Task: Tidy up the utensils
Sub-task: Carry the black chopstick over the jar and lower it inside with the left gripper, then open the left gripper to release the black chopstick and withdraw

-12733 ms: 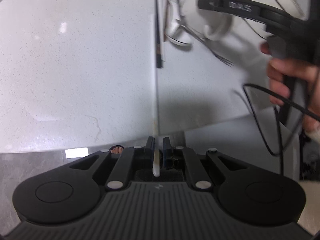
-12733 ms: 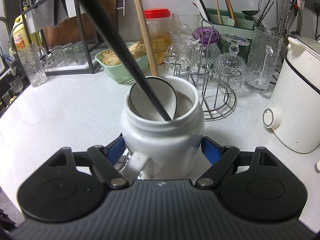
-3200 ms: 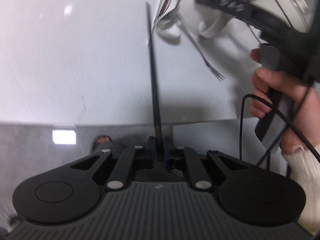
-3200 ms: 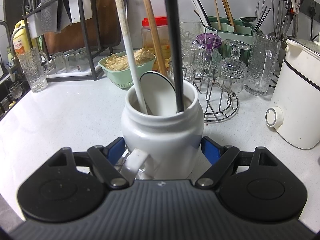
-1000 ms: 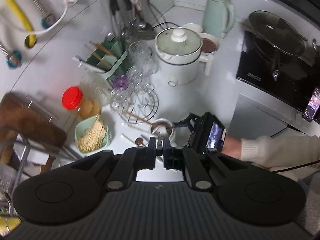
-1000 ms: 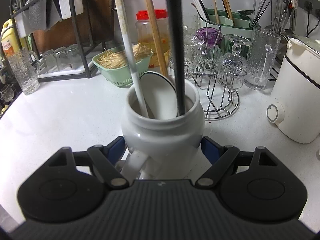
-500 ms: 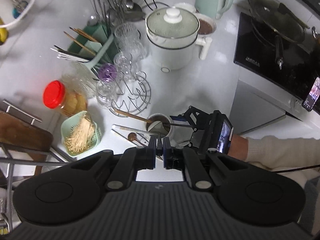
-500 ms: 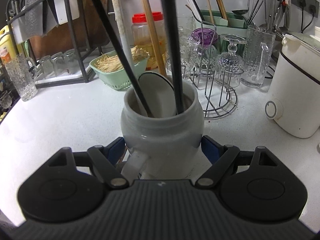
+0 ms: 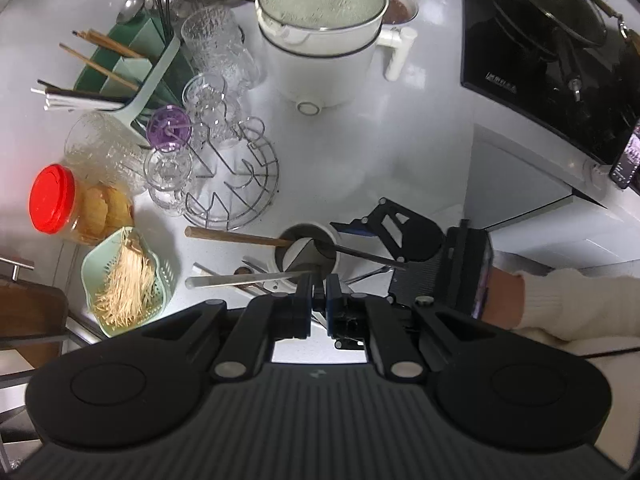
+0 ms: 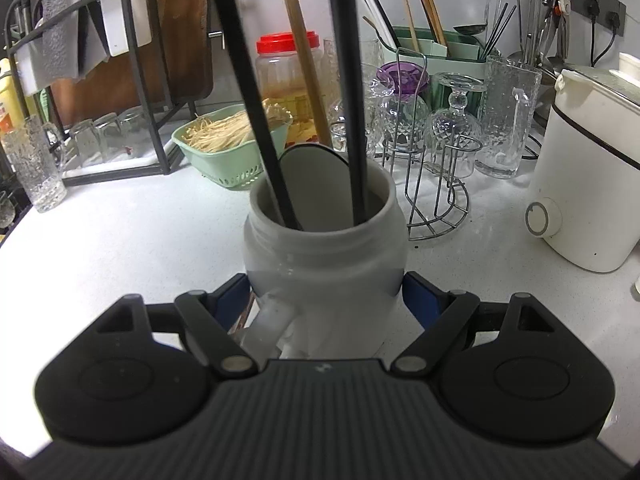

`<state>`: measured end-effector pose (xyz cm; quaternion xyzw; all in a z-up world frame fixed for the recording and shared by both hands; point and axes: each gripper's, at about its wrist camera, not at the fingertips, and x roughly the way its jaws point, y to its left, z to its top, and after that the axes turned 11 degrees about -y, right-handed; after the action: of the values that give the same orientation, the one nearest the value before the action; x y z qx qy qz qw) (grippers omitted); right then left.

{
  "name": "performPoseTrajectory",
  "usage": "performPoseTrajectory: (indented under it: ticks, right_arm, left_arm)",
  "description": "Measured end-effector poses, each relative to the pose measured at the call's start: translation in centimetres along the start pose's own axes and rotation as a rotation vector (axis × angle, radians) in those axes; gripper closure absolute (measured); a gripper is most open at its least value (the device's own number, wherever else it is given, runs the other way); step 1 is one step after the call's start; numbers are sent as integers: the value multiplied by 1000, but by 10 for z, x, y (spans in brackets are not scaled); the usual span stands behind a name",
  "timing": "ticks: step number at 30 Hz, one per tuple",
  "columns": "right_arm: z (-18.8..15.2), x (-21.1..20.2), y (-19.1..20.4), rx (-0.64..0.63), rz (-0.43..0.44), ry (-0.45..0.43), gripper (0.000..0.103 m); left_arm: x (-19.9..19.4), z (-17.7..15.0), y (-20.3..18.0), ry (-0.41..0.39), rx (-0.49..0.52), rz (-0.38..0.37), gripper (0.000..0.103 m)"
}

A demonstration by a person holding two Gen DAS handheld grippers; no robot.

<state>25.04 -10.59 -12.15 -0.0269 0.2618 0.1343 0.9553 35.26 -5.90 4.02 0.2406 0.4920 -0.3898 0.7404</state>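
Across the white surface [image 10: 120, 240], plenty of kitchen clutter, with the white jar [image 10: 324, 256] nearest the right wrist camera, serving as holder for the utensils. Clamped at its base by the right gripper [image 10: 326, 286], blue pads pressed to both sides, handle turned back toward the camera; probably held so to stop the jar sliding or tipping while long pieces drop in. Directly above, looking straight down the mouth, the left gripper [image 9: 319, 292], jaws drawn to a narrow slot; cannot tell whether anything is pinched there. Already standing inside: two black chopsticks [image 10: 356, 100], a wooden stick [image 10: 304, 60], a white chopstick [image 9: 240, 279] and a white spoon [image 10: 312, 176], all leaning on the rim. Beside the jar, loose cutlery [image 9: 250, 266] lying flat, likely next.
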Motion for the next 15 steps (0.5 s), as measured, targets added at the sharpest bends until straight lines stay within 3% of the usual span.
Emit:
performPoseTrajectory:
  ticks: [5,9,11,13,15]
  right_arm:
    - [0,0,1,3,-8,-3,18]
    - [0,0,0,-2,2,-2,18]
    - [1,0,0,-6,3,3,18]
    - [2,1,0,-10,5,9,18]
    - [2,1,-1,-12,10,9,18]
  left_arm:
    - [3,0,2,-32,-13,3,95]
    - [-9,-4,13,-90,-73,50,91]
    - [-15,-9,21,-106,-120,62,71]
    - [-25,-14,25,-139,-139,78,62]
    - [-35,-20,27,-167,-158,91,61]
